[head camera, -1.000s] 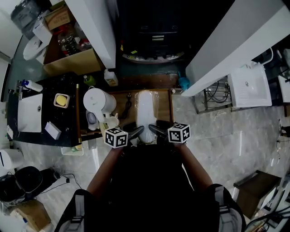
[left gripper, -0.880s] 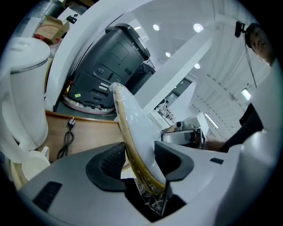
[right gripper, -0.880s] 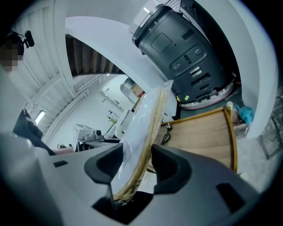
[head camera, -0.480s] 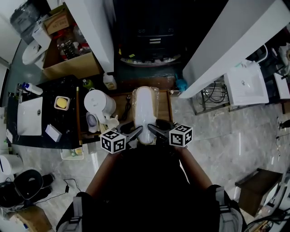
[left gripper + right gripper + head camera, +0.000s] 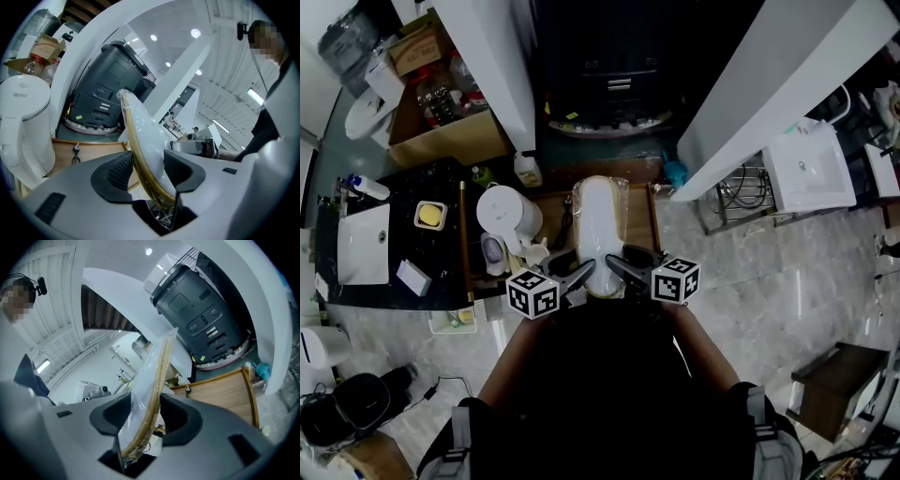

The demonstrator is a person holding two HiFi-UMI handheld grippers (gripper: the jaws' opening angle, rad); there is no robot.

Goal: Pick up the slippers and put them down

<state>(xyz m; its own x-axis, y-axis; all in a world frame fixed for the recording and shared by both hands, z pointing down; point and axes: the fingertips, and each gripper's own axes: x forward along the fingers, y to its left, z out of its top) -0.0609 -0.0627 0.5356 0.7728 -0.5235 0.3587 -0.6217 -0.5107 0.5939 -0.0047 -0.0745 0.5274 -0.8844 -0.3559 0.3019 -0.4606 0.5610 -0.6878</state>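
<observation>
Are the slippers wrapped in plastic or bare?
Wrapped. The slippers show through glossy clear plastic that crinkles loose at their near end.

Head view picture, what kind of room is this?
Probably a kitchen-like corner of a big hall: a white kettle, a sink in a dark counter, and a pale tiled floor.

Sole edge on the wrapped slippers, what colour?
Tan sole edge; the slippers themselves are white. Shows best in the left gripper view.
</observation>
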